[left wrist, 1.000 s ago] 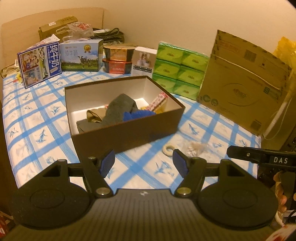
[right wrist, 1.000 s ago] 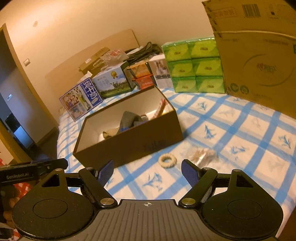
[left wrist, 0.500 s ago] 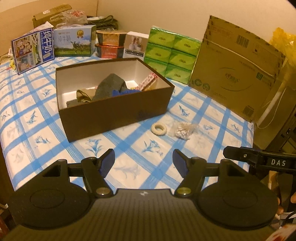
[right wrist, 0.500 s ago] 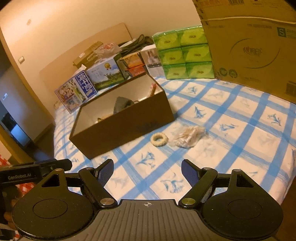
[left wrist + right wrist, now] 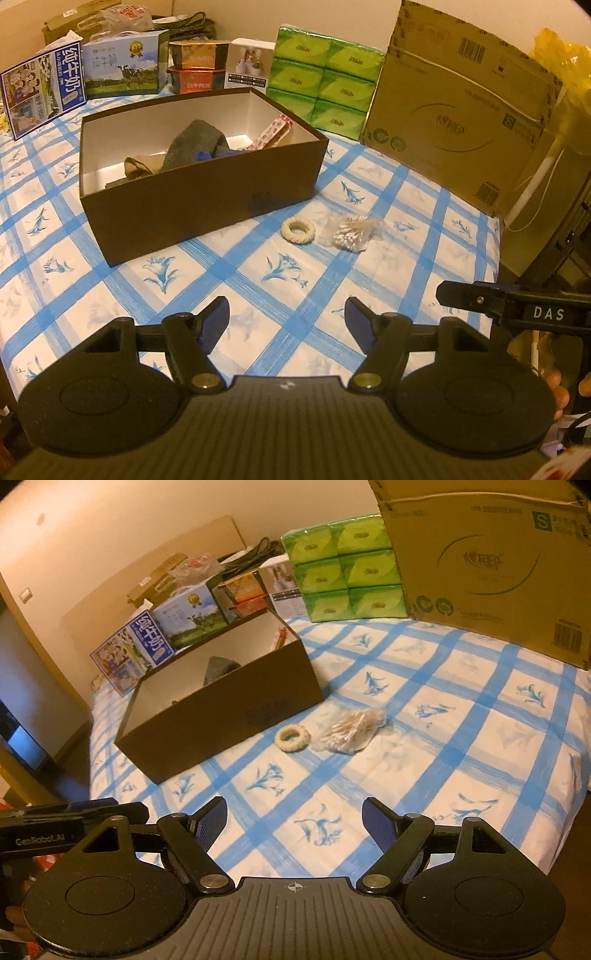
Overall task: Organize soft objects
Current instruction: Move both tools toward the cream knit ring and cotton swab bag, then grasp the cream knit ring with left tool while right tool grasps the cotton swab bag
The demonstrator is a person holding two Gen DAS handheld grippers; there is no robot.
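Before you lies the blue-checked cloth (image 5: 258, 280) over the counter, carrying an open brown box (image 5: 199, 199) with a grey soft cloth (image 5: 192, 142) and a few other things inside. Just beside the box's near wall lie a clear bag of cotton swabs (image 5: 351, 232) and, smaller, a cream braided ring (image 5: 298, 229), close together on the cloth. Your left hand-held gripper (image 5: 287, 321) and right hand-held gripper (image 5: 294, 821) both hover over the cloth near these, jaws spread wide and empty.
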